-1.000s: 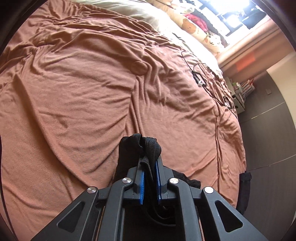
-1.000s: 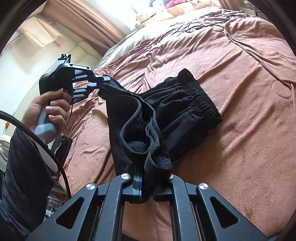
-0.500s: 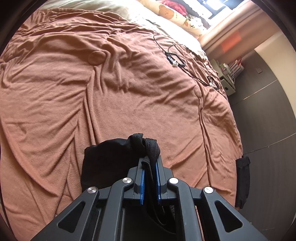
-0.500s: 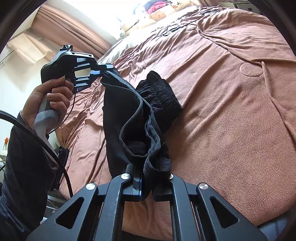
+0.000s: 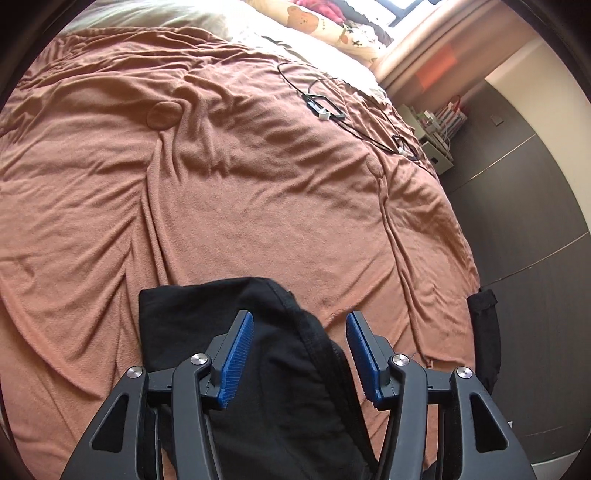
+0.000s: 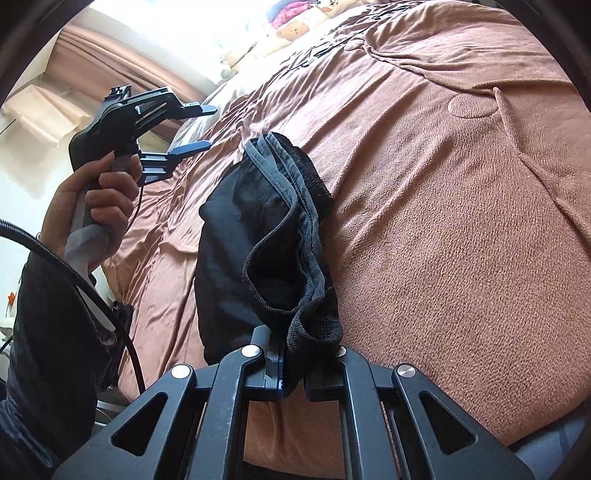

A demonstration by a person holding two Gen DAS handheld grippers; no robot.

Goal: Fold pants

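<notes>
The black pants (image 5: 229,332) lie folded in a bundle on the brown blanket (image 5: 240,177) near the bed's front edge. My left gripper (image 5: 299,354) is open, its blue pads (image 5: 236,358) spread above the pants without touching them. In the right wrist view the left gripper (image 6: 207,125) hangs open in the air above the pants' (image 6: 251,229) far end. My right gripper (image 6: 293,373) is shut on the near hem of the pants.
Black cables (image 5: 332,107) lie on the blanket at the far right. Patterned pillows (image 5: 325,22) sit at the head of the bed. A black item (image 5: 484,332) hangs at the bed's right edge over dark floor. A small shelf (image 5: 436,140) stands beside the bed.
My left gripper has opened and let go of the pants, which dropped onto the blanket. The pants are now more compactly folded. The right gripper still holds its end.
</notes>
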